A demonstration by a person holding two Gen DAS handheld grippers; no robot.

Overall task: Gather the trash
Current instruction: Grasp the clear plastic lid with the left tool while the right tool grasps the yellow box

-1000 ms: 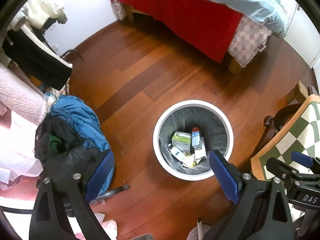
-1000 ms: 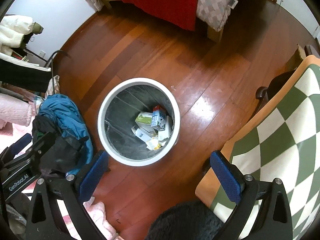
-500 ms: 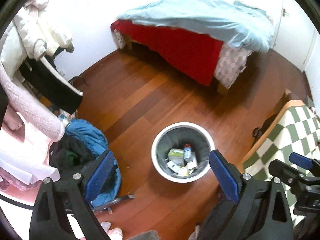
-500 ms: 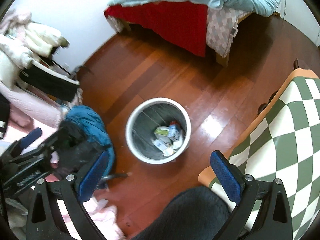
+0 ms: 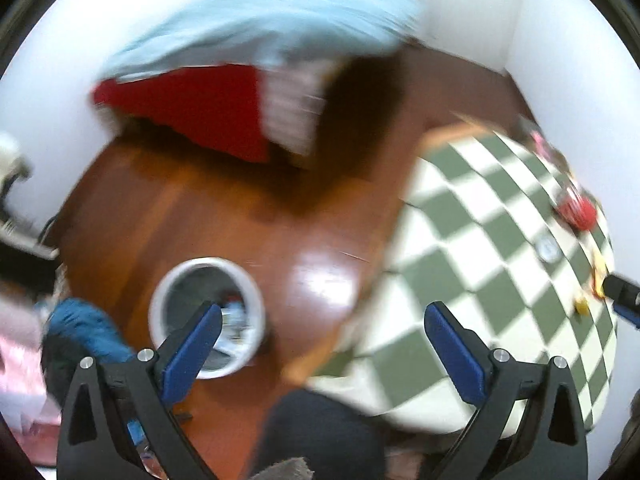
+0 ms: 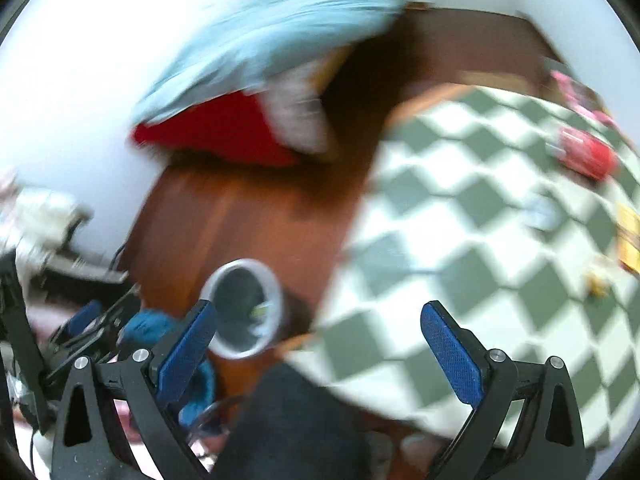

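Note:
Both views are motion-blurred. The white-rimmed trash bin (image 5: 256, 304) (image 6: 274, 286) stands on the wood floor at lower left, with cartons and wrappers (image 5: 234, 316) in it. To the right, a table with a green-and-white checked cloth (image 5: 480, 240) (image 6: 460, 220) carries a red item (image 5: 578, 210) (image 6: 588, 154), a small white round thing (image 5: 549, 249) (image 6: 540, 210) and yellow scraps (image 5: 582, 306) (image 6: 598, 282). My left gripper (image 5: 324, 344) hangs over the table's near edge, its jaws opening with nothing between them. My right gripper (image 6: 320, 340) is open and holds nothing.
A bed with a red sheet (image 5: 200, 108) and a pale blue duvet (image 6: 280, 20) stands at the far wall. A blue garment (image 5: 80, 328) and piled clothes lie left of the bin. A dark seat (image 5: 320, 432) sits under the table edge.
Both cameras have swung up and away from above the bin toward the checked table, which now fills the right side. The bin has slid to the lower left and shrunk. Both grippers stay empty.

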